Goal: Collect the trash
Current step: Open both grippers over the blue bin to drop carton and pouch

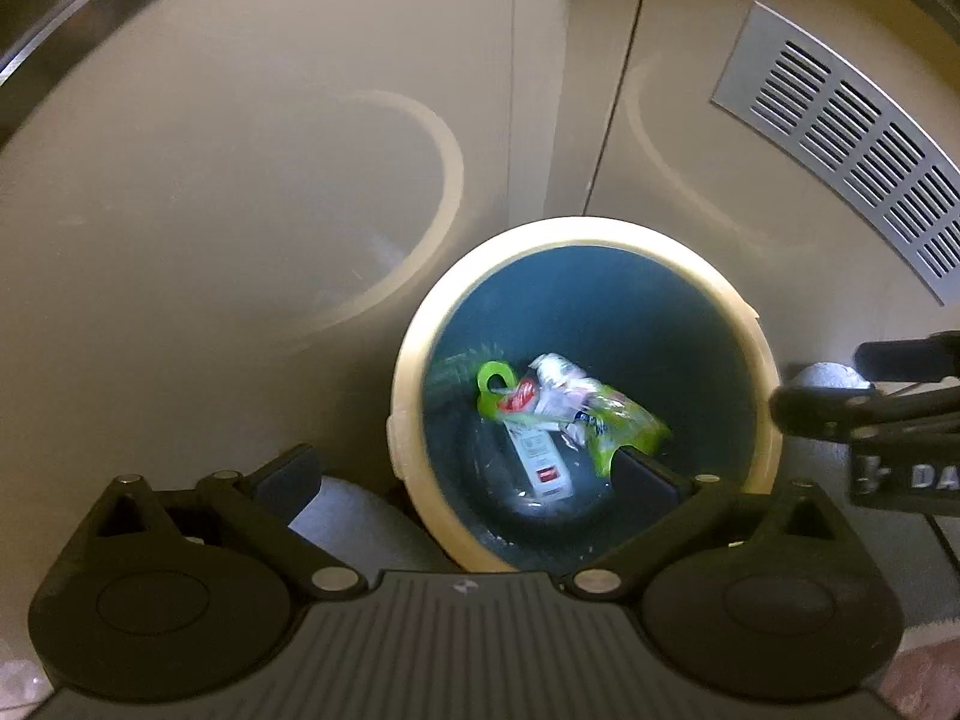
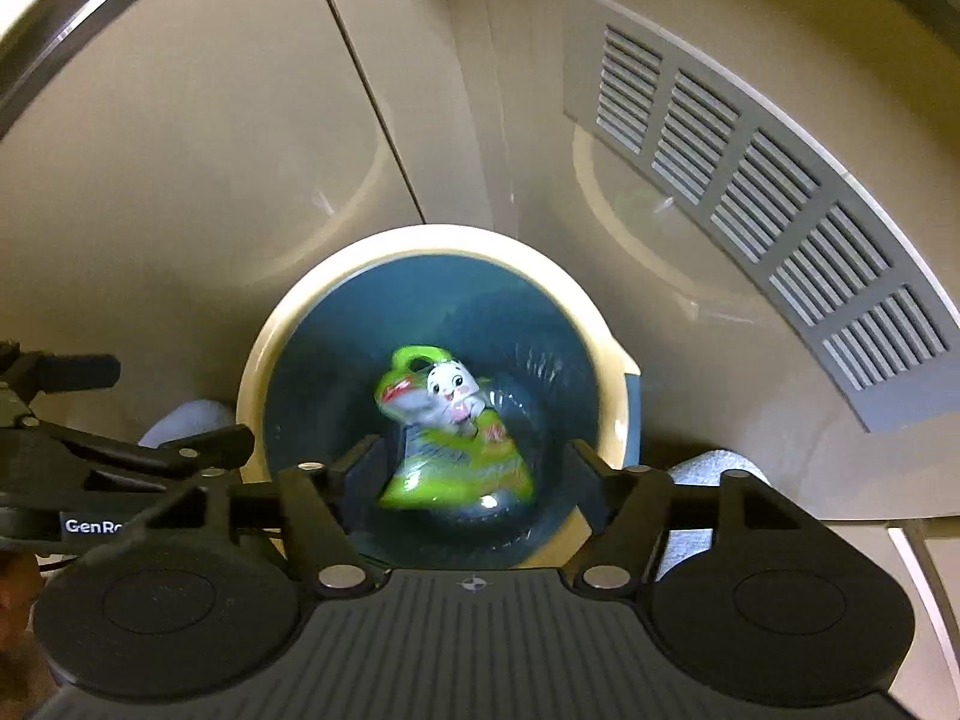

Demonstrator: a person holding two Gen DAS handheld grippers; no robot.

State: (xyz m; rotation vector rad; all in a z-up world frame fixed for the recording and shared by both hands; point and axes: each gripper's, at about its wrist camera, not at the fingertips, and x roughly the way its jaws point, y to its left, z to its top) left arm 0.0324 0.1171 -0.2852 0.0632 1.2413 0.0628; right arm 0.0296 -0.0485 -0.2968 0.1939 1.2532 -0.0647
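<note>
A round bin with a cream rim (image 1: 414,360) (image 2: 288,312) and a blue inside stands below both grippers. On its bottom lie a crumpled green wrapper (image 1: 606,420) and a white pack (image 1: 540,462). My left gripper (image 1: 468,474) is open over the bin's near rim, with nothing between its fingers. My right gripper (image 2: 477,471) is open over the bin's mouth. A blurred green wrapper with a cartoon face (image 2: 456,462) shows between its fingers, inside the bin, and the pads do not press on it. Each gripper appears at the edge of the other's view: the right gripper (image 1: 870,420), the left gripper (image 2: 120,450).
Glossy beige panels with a seam stand behind the bin and mirror its rim. A grey slotted vent grille (image 1: 840,138) (image 2: 750,180) is at the right. Pale grey fuzzy shapes (image 1: 360,516) (image 2: 714,462) sit beside the bin's base.
</note>
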